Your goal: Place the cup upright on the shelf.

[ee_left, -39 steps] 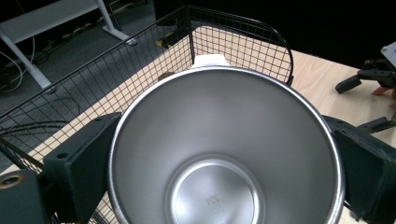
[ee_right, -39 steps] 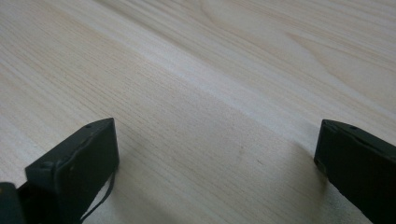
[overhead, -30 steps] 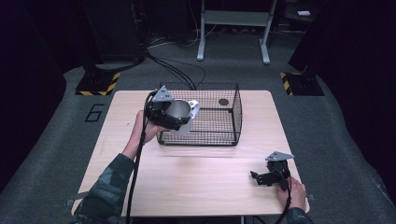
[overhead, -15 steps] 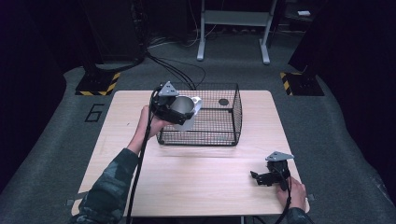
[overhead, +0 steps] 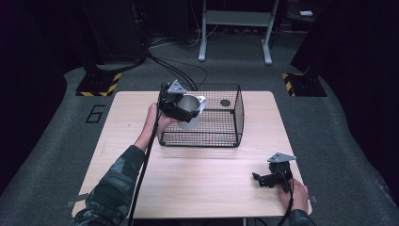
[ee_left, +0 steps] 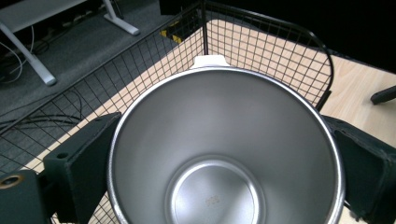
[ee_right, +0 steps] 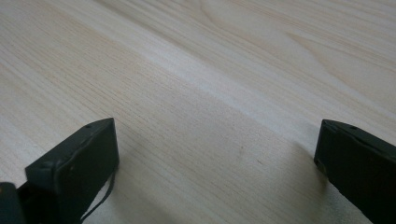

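Note:
My left gripper is shut on a steel cup with a white outer wall, held tilted over the left end of a black wire basket. In the left gripper view the cup's empty steel inside sits between the two black jaws, with the basket's mesh wall beyond it. A small dark round thing lies on the basket's floor at the far right. Low over the bare wood near the table's front right corner, my right gripper is open; its jaws stand wide apart with nothing between them.
The wooden table has bare wood in front of the basket. On the dark floor behind stand a grey metal frame and yellow-black striped bases. Cables run off the table's far edge.
My left gripper has carried the cup a little rightward and farther over the basket's left rim. The right gripper has stayed put.

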A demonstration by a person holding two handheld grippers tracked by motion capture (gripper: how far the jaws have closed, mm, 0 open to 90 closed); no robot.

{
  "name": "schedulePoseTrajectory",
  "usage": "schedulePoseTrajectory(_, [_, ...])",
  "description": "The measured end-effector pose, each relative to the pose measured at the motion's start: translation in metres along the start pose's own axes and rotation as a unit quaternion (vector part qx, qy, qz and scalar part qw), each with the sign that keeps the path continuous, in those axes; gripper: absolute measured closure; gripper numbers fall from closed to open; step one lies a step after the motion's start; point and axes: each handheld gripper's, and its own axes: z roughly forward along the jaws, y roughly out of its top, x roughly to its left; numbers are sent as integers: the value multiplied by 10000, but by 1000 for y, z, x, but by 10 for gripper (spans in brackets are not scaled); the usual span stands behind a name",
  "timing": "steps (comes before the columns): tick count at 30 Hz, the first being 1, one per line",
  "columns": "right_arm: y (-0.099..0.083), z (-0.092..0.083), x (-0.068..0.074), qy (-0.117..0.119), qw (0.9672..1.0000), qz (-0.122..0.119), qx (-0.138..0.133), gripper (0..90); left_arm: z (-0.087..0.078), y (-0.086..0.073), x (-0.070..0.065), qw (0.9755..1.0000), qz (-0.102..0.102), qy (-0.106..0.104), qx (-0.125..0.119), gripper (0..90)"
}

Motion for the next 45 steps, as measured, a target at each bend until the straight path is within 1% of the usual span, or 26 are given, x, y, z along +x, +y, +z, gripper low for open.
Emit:
schedulePoseTrajectory(1, [0, 0, 0, 1, 10000, 4, 2, 0, 2, -1, 0, 10000, -40, 17, -29, 61])
schedulePoseTrajectory(4, [0, 0, 0, 1, 10000, -1, 1, 0, 8, -2, 2, 10000, -20, 32, 52, 61])
schedulePoseTrajectory(7, [0, 0, 0, 2, 10000, 1, 1, 0, 14, -3, 4, 9999, -73, 50, 59, 61])
schedulePoseTrajectory(9, [0, -1, -1, 32, 10000, -87, 35, 0, 17, -3, 6, 9999, -82, 81, 86, 61])
schedulePoseTrajectory(14, [0, 0, -1, 29, 10000, -67, 27, 0, 26, -6, 10, 9997, -188, 125, 129, 61])
schedulePoseTrajectory(15, [0, 0, -1, 31, 10000, -53, 23, 0, 28, -7, 11, 9996, -176, 159, 150, 61])
schedulePoseTrajectory(16, [0, 0, -1, 38, 10000, -50, 24, 0, 30, -7, 12, 9995, -182, 138, 195, 61])
schedulePoseTrajectory(17, [0, 0, -1, 29, 10000, -64, 27, 0, 33, -8, 12, 9994, -231, 156, 190, 61])
schedulePoseTrajectory(20, [0, 0, -1, 29, 10000, -65, 25, 0, 40, -9, 13, 9993, -217, 166, 265, 61])
schedulePoseTrajectory(21, [0, 0, -1, 30, 10000, -67, 27, 0, 42, -10, 12, 9992, -268, 168, 254, 61])
schedulePoseTrajectory(22, [0, 0, -1, 32, 10000, -68, 27, 0, 45, -10, 12, 9991, -237, 161, 298, 61])
schedulePoseTrajectory(25, [0, 0, -1, 30, 10000, -66, 26, 0, 50, -10, 12, 9991, -238, 144, 332, 61])
schedulePoseTrajectory(30, [0, 0, -1, 30, 10000, -67, 29, 0, 60, -11, 12, 9985, -233, 120, 471, 61])
schedulePoseTrajectory(36, [0, 0, -1, 31, 10000, -68, 29, 0, 70, -14, 14, 9981, -242, 151, 552, 61])
schedulePoseTrajectory(38, [0, 0, -1, 29, 10000, -62, 24, 0, 73, -15, 14, 9979, -284, 140, 570, 61])
schedulePoseTrajectory(39, [0, 0, -1, 27, 10000, -58, 23, 0, 74, -15, 15, 9977, -255, 149, 603, 60])
schedulePoseTrajectory(42, [0, 0, -1, 30, 10000, -65, 26, 0, 78, -16, 15, 9975, -283, 125, 628, 61])
schedulePoseTrajectory(43, [0, 0, -1, 30, 10000, -62, 27, 0, 79, -17, 16, 9974, -258, 117, 668, 61])
schedulePoseTrajectory(44, [0, 0, -1, 30, 10000, -66, 27, 0, 80, -17, 15, 9973, -290, 112, 666, 61])
schedulePoseTrajectory(45, [0, 0, 0, 37, 10000, -44, 21, 0, 81, -17, 15, 9973, -237, 120, 691, 61])
